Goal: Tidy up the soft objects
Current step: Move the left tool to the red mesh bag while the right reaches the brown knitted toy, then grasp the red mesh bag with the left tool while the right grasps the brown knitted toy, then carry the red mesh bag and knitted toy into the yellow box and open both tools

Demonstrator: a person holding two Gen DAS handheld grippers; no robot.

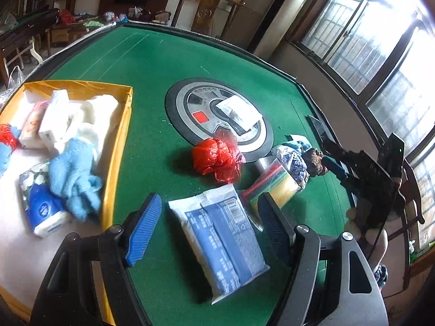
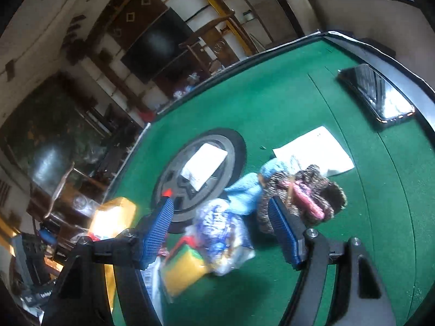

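The flat white-and-blue plastic tissue pack (image 1: pixel 220 241) lies on the green felt tabletop (image 1: pixel 152 76) just beside the yellow-walled tray (image 1: pixel 119 146), between the parted, empty left hand-held gripper (image 1: pixel 209 225) jaws, its long axis running lengthwise along their gap.

1. Left gripper (image 1: pixel 209 233): two black arms, angular and flat, with long cut-out slots.
2. Its fingers (image 1: pixel 142 231) carry bright blue ribbed pads, each on a black backing plate.
3. Round silver screws sit at the arm joints, one on the left side, two on the right.
4. Right gripper (image 2: pixel 225 231): the same build, with black slotted arms and silver screws at the joints.
5. Its blue pads (image 2: pixel 159 231) show a fine grid texture.
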